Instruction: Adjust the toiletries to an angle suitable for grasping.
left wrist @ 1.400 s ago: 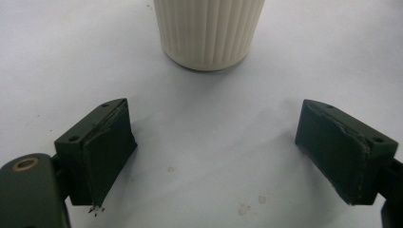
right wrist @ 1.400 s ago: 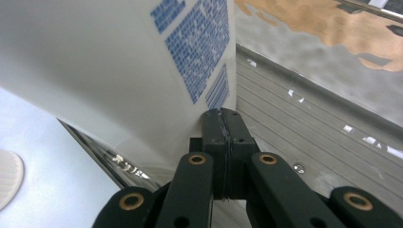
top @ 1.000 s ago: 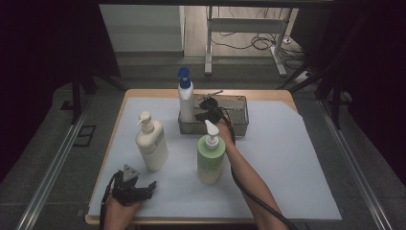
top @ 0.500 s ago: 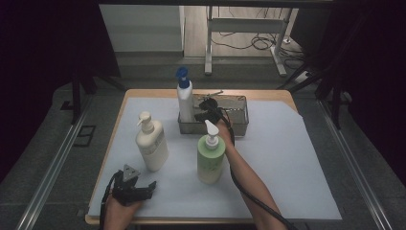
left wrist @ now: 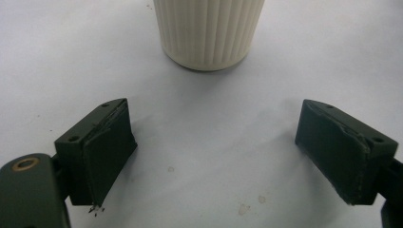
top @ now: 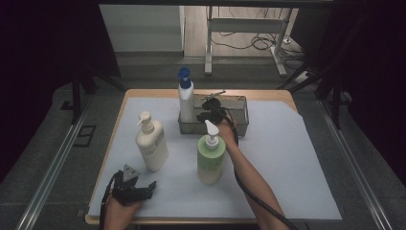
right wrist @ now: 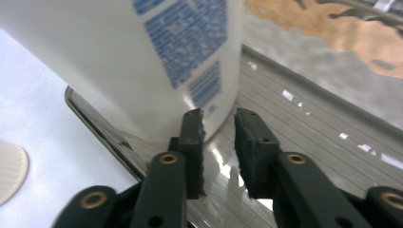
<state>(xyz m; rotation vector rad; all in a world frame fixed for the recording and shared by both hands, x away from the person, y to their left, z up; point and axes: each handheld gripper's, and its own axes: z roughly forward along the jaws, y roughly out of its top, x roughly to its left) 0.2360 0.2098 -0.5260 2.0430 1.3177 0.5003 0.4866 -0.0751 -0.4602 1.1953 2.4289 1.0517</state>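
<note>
Inside the metal tray: right gripper [top: 207, 106], reaching in beside the white bottle with the blue pump [top: 186, 98].
Right gripper, own view: jaws a narrow gap apart, having just been opening; nothing lies between them, and the white bottle with the blue pump [right wrist: 157, 57] stands just beyond their tips (blue print on its label, too blurred to read).
Tray: metal tray [top: 239, 125], rectangular, at the far middle of the sheet; the white bottle stands upright in its left end, on the ribbed floor [right wrist: 304, 137].
Left gripper: left gripper [top: 141, 190] at the near left edge of the table, held low in the hand.
Left gripper, own view: jaws wide apart, gripping nothing, bare sheet between them; ahead stands the ribbed base of the cream pump bottle [left wrist: 208, 33], apart from both jaws.
Cream pump bottle: upright [top: 151, 143] on the sheet, left of centre.
Green pump bottle: upright [top: 210, 158], near the middle, just in front of the tray beside the right forearm [top: 251, 177].
Surface: pale sheet [top: 287, 163] over a wooden table [top: 143, 93].
</note>
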